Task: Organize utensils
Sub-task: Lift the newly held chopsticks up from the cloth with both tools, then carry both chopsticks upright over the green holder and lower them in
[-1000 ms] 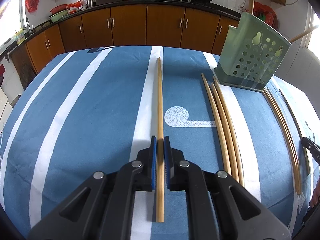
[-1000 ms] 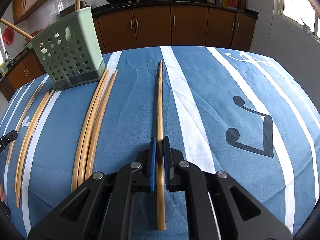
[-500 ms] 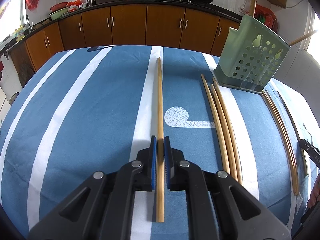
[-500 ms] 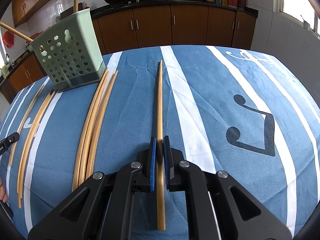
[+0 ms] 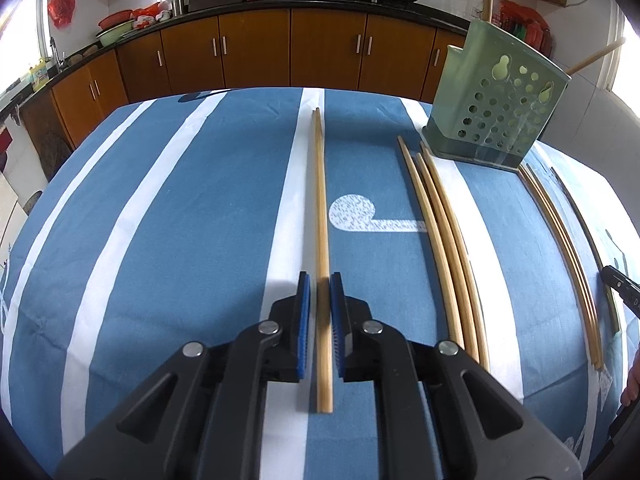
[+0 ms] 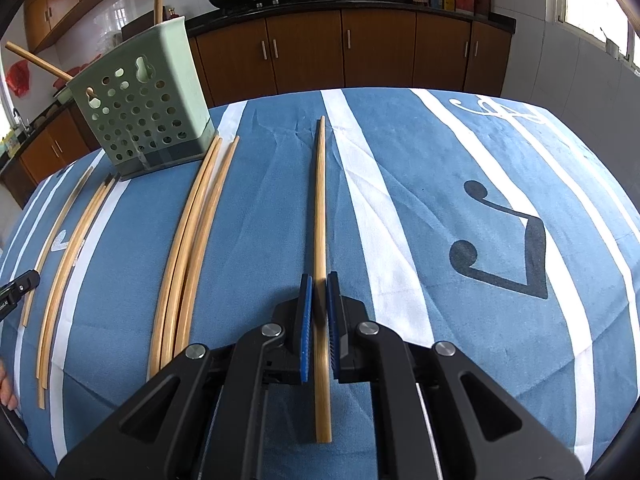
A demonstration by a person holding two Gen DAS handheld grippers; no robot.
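The left gripper (image 5: 319,280) has just let go of its chopstick (image 5: 321,216); the right gripper (image 6: 317,280) squeezes another chopstick (image 6: 319,208). Blue cloth (image 5: 192,216) lies bare leftward.

Left wrist view: cloth-covered table (image 5: 180,220) lies bare to the left of the single chopstick (image 5: 320,200); to its right, a bundle of three chopsticks (image 5: 444,232), then more chopsticks (image 5: 560,232) near the edge, with the green holder (image 5: 492,112) standing at the far right and sticks jutting from its top. Right wrist view: the cloth (image 6: 460,200) is open to the right of the centre chopstick (image 6: 320,208); the holder (image 6: 148,116) and loose chopstick bundle (image 6: 192,240) crowd the left.
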